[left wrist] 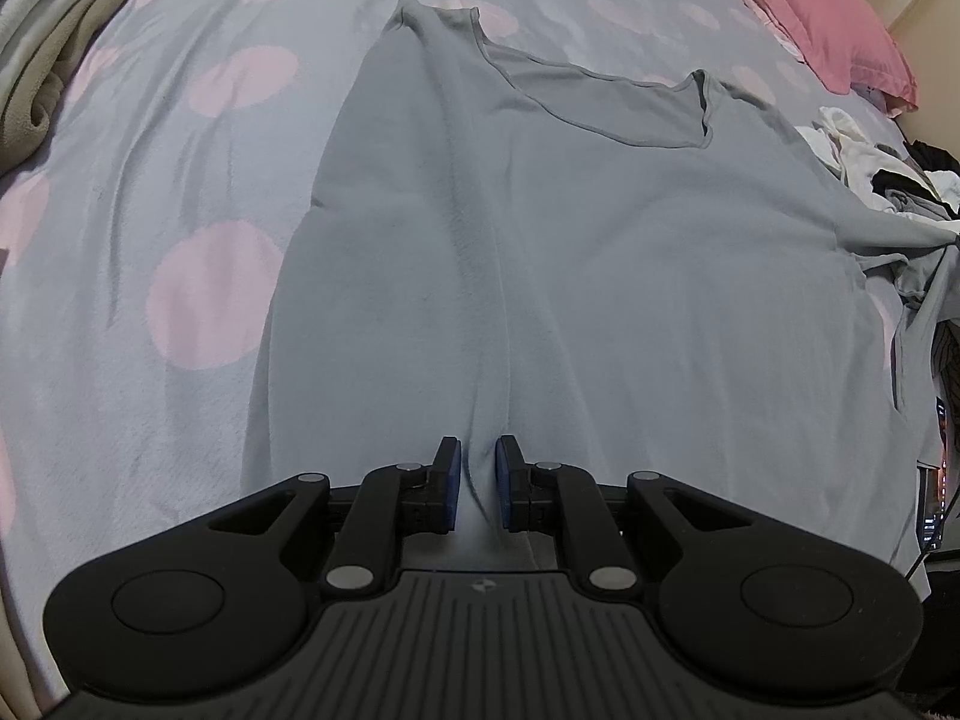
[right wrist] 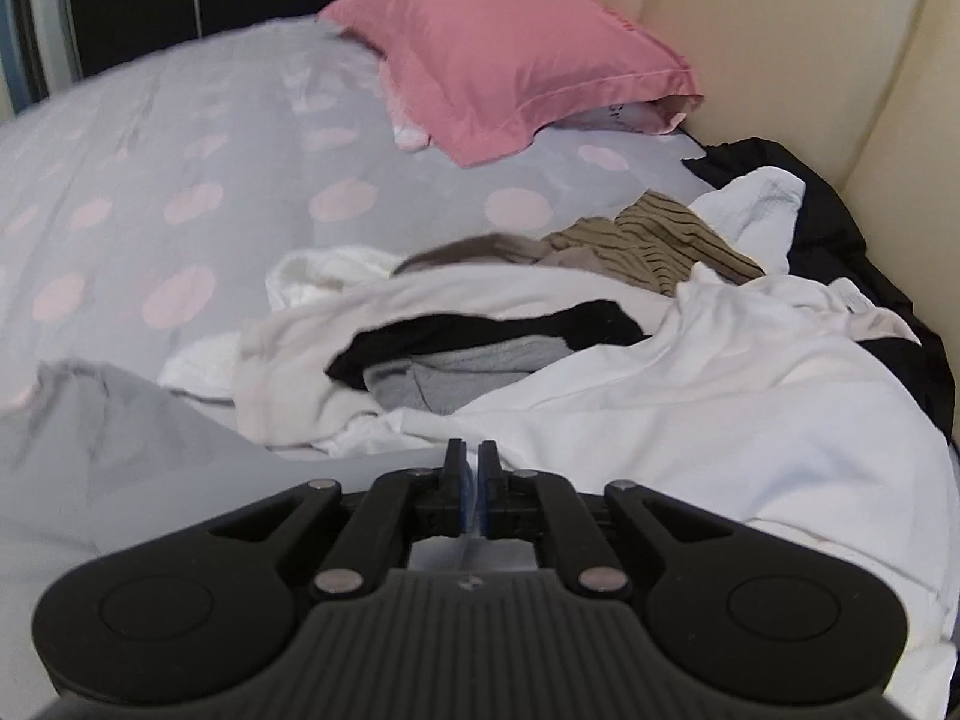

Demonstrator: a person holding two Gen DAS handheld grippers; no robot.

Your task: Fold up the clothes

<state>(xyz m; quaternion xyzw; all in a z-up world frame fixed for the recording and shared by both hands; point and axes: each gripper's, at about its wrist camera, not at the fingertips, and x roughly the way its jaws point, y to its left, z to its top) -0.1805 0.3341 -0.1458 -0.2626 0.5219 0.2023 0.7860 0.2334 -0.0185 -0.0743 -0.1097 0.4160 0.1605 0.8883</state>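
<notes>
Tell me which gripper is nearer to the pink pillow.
Right, probably. The right gripper hangs over the pile of unfolded clothes, the pink pillow just beyond. The left gripper pinches the grey shirt, the pillow far off at the corner.

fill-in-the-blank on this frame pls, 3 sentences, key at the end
1. The left hand-held gripper pinches a fold of the ____ shirt.
2. The pillow at the head of the bed is ____.
3. The bedsheet is grey with pink ____.

Missing words: grey; pink; dots
</notes>
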